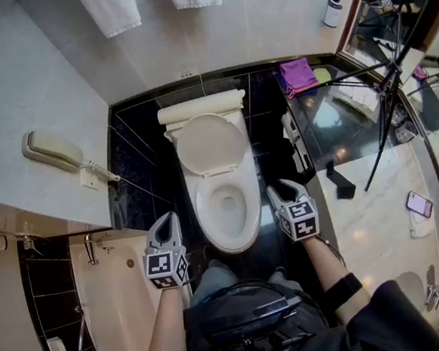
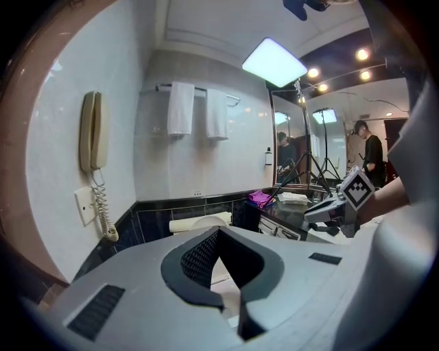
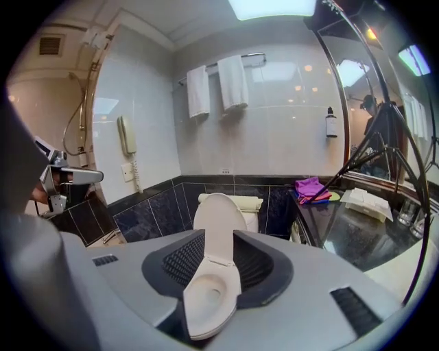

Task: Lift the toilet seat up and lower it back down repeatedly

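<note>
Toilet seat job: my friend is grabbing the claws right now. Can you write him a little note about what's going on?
Left claw: open, empty, beside the bowl's left front.
Right claw: open, empty, beside the bowl's right side.
Neither seems to touch the bowl.
Seat: looks down on the bowl. Lid: up, leaning against the tank.
Done: can't tell how many lifts so far.
Left: take the seat's edge, lift it up, lower it, and repeat.

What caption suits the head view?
Open left gripper and right gripper flank a white toilet with its lid raised.
</note>
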Action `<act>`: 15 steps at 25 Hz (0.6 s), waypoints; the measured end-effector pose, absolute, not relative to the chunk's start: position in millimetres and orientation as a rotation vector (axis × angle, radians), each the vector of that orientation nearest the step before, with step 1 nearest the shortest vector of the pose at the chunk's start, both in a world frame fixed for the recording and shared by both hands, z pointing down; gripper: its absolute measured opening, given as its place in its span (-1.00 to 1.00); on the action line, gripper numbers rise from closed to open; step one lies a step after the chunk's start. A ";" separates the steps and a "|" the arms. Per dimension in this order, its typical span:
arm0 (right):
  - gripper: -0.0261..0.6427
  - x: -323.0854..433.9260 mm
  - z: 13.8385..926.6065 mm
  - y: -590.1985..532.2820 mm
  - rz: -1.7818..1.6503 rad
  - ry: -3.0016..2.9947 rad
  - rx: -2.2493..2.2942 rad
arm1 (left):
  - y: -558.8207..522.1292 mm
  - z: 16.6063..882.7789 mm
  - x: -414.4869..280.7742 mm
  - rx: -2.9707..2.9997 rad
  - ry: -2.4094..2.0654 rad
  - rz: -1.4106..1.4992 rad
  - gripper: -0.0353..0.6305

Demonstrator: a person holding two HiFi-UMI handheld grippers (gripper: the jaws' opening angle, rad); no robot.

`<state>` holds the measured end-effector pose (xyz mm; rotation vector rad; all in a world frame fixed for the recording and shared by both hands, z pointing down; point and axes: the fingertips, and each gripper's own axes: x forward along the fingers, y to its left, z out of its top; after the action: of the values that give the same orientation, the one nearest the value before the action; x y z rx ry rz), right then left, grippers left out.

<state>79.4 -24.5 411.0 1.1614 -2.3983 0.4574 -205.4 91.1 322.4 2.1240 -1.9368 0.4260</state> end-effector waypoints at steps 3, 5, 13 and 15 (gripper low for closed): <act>-0.37 77.2 441.3 -26.7 0.588 -2.366 1.153 | 80.5 333.0 -207.7 2.138 -1.925 0.458 -0.89; -0.33 76.3 464.2 -26.5 0.666 -2.339 1.149 | 74.4 340.5 -211.3 2.138 -1.923 0.467 -0.89; -0.31 79.8 586.4 -15.7 1.082 -2.162 1.189 | 51.9 392.2 -229.0 2.140 -1.908 0.511 -0.89; -0.31 81.4 620.9 -10.6 1.186 -2.117 1.203 | 45.5 413.1 -230.1 2.139 -1.895 0.518 -0.89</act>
<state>81.4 -10.6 620.9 1.2026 -2.1167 1.1855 -230.1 45.5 413.1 2.1391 -1.8951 0.5178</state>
